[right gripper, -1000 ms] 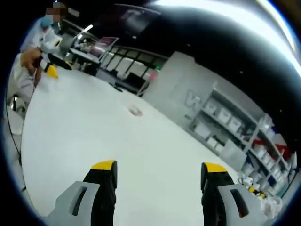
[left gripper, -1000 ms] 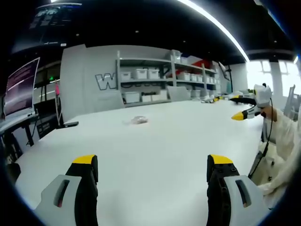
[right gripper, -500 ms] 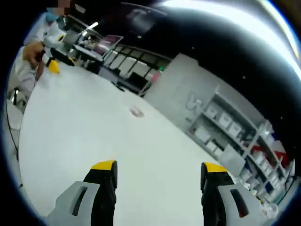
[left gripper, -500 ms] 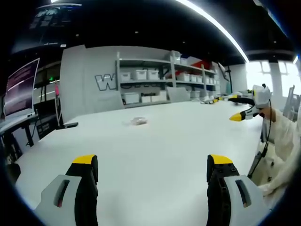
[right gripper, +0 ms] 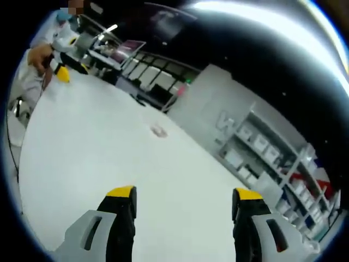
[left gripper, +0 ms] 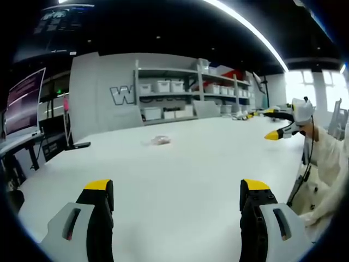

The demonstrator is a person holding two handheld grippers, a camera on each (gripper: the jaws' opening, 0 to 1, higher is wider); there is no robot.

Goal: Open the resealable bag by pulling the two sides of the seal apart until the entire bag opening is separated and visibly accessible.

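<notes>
Both tongs wide open, holding nothing: left gripper (left gripper: 175, 203), right gripper (right gripper: 182, 210). Small bag (left gripper: 158, 141) far ahead on white table (left gripper: 180, 164), lots of room around.

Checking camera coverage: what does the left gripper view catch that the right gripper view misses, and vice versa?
Left gripper view: a lit monitor at the table's left end, and bright windows behind the person in white.

Right gripper view: a second monitor on a desk past the table's far end.

Shared: the small resealable bag lying far out on the white table, untouched; the shelving with white bins; the person; and each view's own gripper, left gripper and right gripper, jaws wide apart, holding nothing.
</notes>
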